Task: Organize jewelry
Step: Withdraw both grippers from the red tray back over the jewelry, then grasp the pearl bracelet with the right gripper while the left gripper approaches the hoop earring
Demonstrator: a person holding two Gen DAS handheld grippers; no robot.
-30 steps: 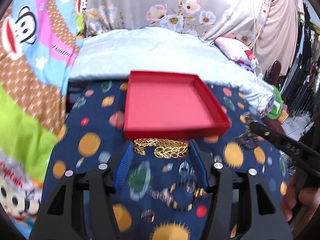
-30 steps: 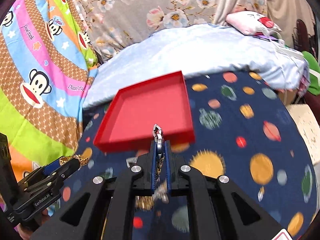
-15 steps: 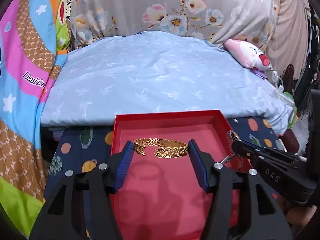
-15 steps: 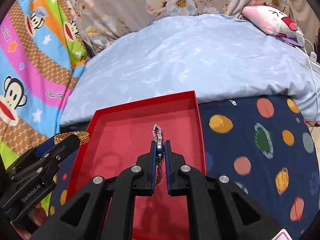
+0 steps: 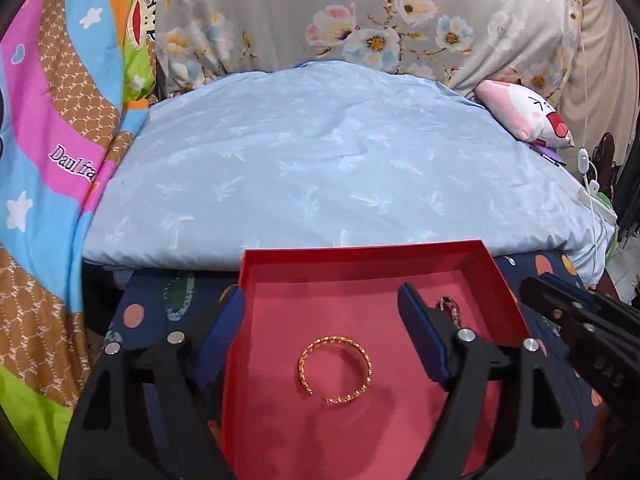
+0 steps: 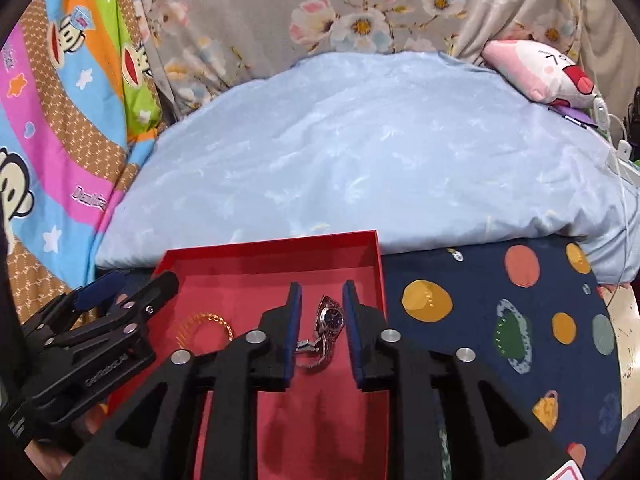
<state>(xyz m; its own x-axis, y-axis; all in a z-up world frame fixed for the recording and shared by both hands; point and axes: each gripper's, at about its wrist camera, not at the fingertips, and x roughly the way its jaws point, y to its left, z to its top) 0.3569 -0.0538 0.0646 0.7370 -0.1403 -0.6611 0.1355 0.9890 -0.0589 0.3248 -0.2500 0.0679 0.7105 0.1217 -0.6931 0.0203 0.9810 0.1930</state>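
A shallow red tray [image 5: 360, 272] [image 6: 272, 256] lies on a dark blue planet-print cloth. On its floor rests a gold open bangle [image 5: 334, 368] [image 6: 204, 322], free of the pads. Above it my left gripper [image 5: 322, 320] [image 6: 120, 296] has its jaws opening wide, with nothing pressed between them. A silver watch with a dark blue dial [image 6: 330, 320] [image 5: 450, 308] lies on the tray floor near the right wall. It sits between the pads of my right gripper [image 6: 322, 292] [image 5: 560, 308], whose jaws are opening and do not press on it.
The planet-print cloth [image 6: 500, 320] spreads to the right of the tray. A light blue duvet [image 5: 320, 160] rises just behind it. A pink plush pillow [image 6: 536, 68] and a white cable [image 5: 588, 168] lie at the far right, and a bright cartoon blanket [image 5: 48, 160] on the left.
Both grippers moved forward over the red tray. The left jaws spread and let the gold bangle drop onto the tray floor. The right jaws parted and released the watch there.
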